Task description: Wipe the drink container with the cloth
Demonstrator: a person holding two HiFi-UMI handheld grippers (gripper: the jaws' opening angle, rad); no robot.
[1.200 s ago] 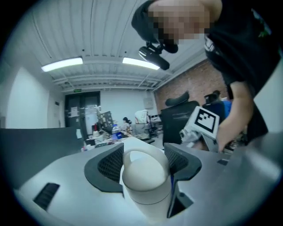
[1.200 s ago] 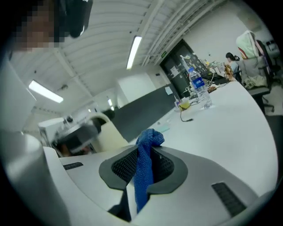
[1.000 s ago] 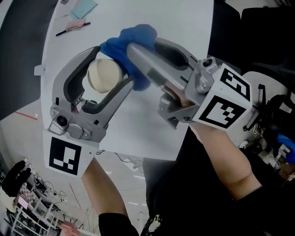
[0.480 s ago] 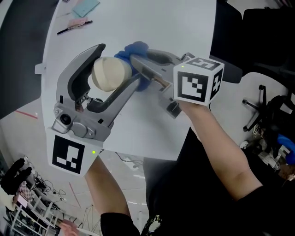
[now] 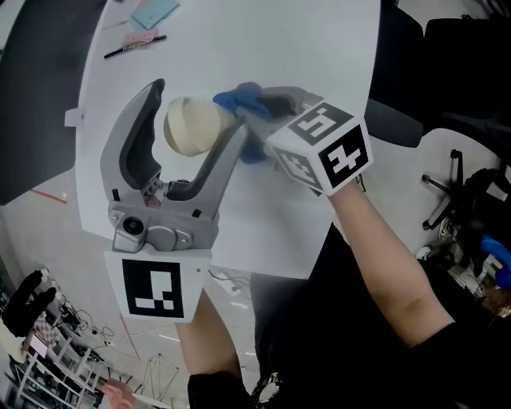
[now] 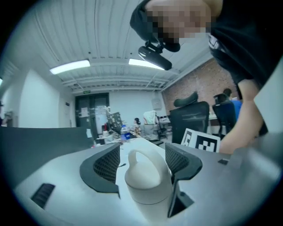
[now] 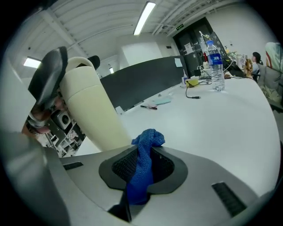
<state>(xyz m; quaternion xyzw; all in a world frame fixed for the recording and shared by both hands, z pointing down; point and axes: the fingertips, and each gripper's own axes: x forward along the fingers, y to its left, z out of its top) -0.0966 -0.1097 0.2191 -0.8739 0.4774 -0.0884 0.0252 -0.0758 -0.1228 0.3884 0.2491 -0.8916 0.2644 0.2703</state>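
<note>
A cream drink container (image 5: 190, 126) is held above the white table (image 5: 319, 48), with my left gripper (image 5: 196, 105) shut on its body. In the left gripper view its looped lid (image 6: 145, 173) sits between the jaws of my left gripper (image 6: 142, 164). My right gripper (image 5: 239, 105) is shut on a blue cloth (image 5: 237, 99), which lies against the container's right side. In the right gripper view the cloth (image 7: 142, 170) sticks out from my right gripper (image 7: 143, 164), next to the tilted container (image 7: 94, 110). Whether cloth and container touch there I cannot tell.
A black pen (image 5: 134, 45), a pink item and a teal card (image 5: 154, 11) lie at the table's far end. The right gripper view shows a water bottle (image 7: 215, 66) and a dark partition (image 7: 137, 81) beyond the table. An office chair (image 5: 471, 176) stands at the right.
The right gripper has rolled over and slid toward the container's far side, so less cloth shows. The left gripper has swung its marker cube to the right, still holding the container.
</note>
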